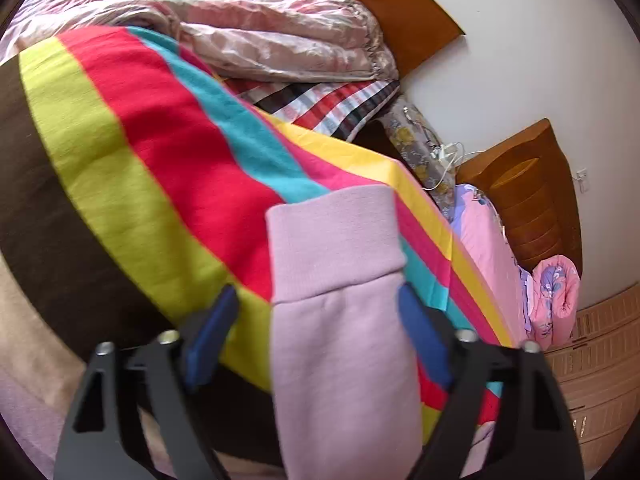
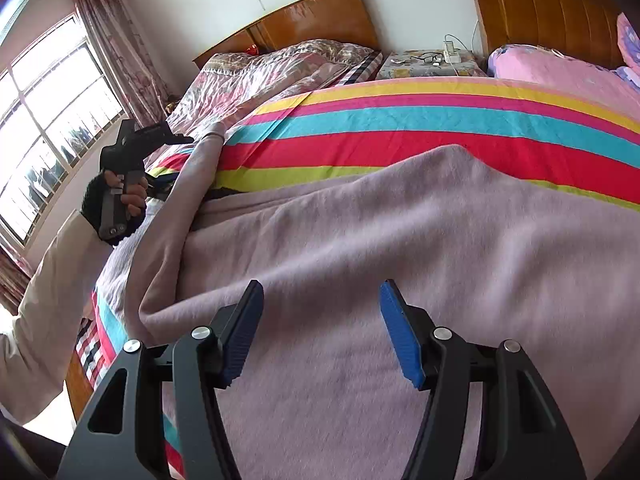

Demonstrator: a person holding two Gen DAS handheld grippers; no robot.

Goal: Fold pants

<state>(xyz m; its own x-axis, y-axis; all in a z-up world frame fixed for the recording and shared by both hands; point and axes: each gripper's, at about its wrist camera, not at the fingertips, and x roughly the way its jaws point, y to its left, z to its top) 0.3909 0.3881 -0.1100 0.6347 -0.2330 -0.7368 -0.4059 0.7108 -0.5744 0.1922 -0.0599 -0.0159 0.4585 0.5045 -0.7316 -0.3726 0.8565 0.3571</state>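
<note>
The lilac pants (image 2: 360,240) lie spread over a rainbow-striped bed sheet (image 2: 400,120). In the left wrist view one pant leg (image 1: 340,320) with its ribbed cuff (image 1: 332,240) runs up between the fingers of my left gripper (image 1: 316,312), whose blue pads stand wide apart, not clamped on the cloth. In the right wrist view my right gripper (image 2: 322,312) is open just above the broad body of the pants. The left gripper (image 2: 132,156) shows there too, held in a gloved hand at the far left by the raised pant leg.
A crumpled pink quilt (image 1: 240,20) and a striped pillow (image 1: 332,104) lie at the bed's head by a wooden headboard (image 2: 312,20). A nightstand (image 2: 428,60) with glasses and a charger stands between the beds. A second bed with pink bedding (image 2: 560,76) is at right.
</note>
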